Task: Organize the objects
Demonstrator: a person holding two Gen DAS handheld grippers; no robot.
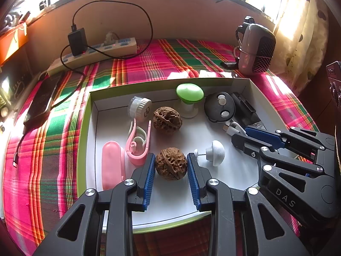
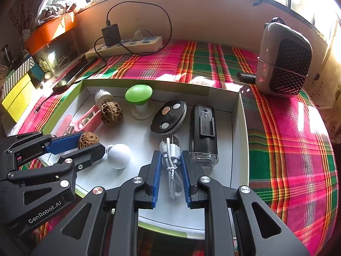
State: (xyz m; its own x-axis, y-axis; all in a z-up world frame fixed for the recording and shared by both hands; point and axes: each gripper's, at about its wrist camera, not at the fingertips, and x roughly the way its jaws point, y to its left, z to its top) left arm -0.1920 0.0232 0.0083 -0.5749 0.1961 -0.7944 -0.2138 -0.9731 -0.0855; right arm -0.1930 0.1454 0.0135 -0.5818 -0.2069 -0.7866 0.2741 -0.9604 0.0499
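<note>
Both tongs hung low inside the box [image 1: 85, 128]. Left gripper [image 1: 170, 170] straddled a walnut [image 1: 169, 163], jaws near its sides but not clearly pinching — lined up to grab. Right gripper [image 2: 170, 175] bracketed the white cable [image 2: 172, 160], gaps showing either side.

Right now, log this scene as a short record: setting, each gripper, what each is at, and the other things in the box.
setting: open box on a plaid cloth
left gripper: open, fingers either side of the near walnut, small gaps showing
right gripper: open, fingers either side of the white cable, not clamped
also in box: second walnut, green knob, round black disc, white knob, pink clip, black device
outside box: power strip, speaker
</note>
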